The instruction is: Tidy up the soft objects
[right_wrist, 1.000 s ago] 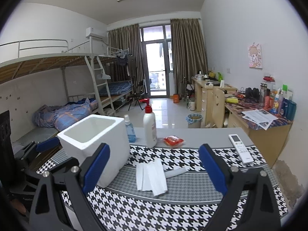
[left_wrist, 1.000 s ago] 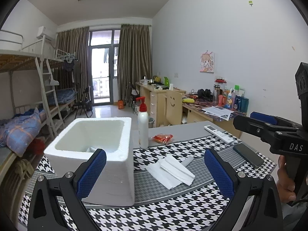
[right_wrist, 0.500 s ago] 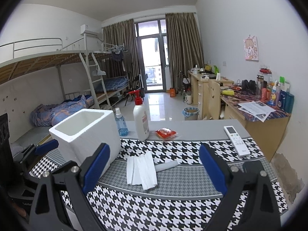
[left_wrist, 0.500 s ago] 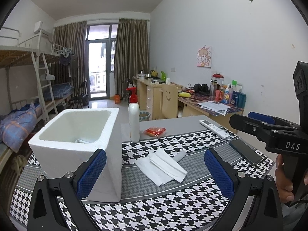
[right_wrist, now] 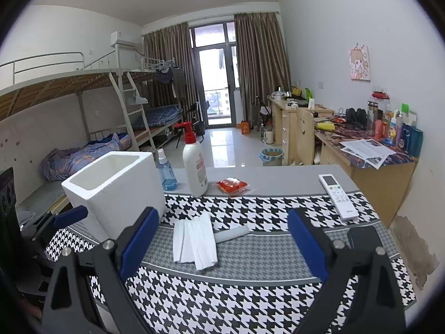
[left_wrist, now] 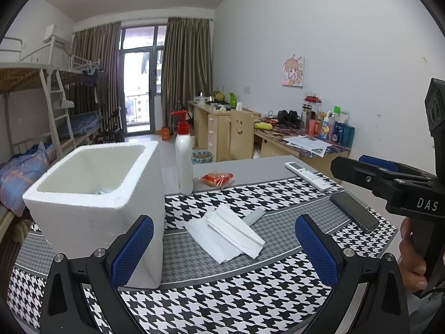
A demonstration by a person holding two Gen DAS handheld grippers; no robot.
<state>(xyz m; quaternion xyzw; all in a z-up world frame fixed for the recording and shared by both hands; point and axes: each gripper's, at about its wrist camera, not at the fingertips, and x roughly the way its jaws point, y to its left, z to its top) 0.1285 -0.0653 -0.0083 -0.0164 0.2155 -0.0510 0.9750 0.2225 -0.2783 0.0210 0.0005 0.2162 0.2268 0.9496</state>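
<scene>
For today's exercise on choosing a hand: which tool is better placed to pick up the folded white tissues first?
Probably the right tool: the folded white tissues lie almost centred between its open fingers. From the left tool, also open, they sit just as central, but the foam box crowds its left finger.

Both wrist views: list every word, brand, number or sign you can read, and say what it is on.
"DAS": white letters on the black body of the right gripper, seen in the left wrist view.
White pump bottle: pinkish label, print too blurred to read.
Remote control: button marks too small to read.
Printed papers on the side desk: text too small to read.
Bottles by the wall: labels illegible.
Nothing else carries legible text.
</scene>
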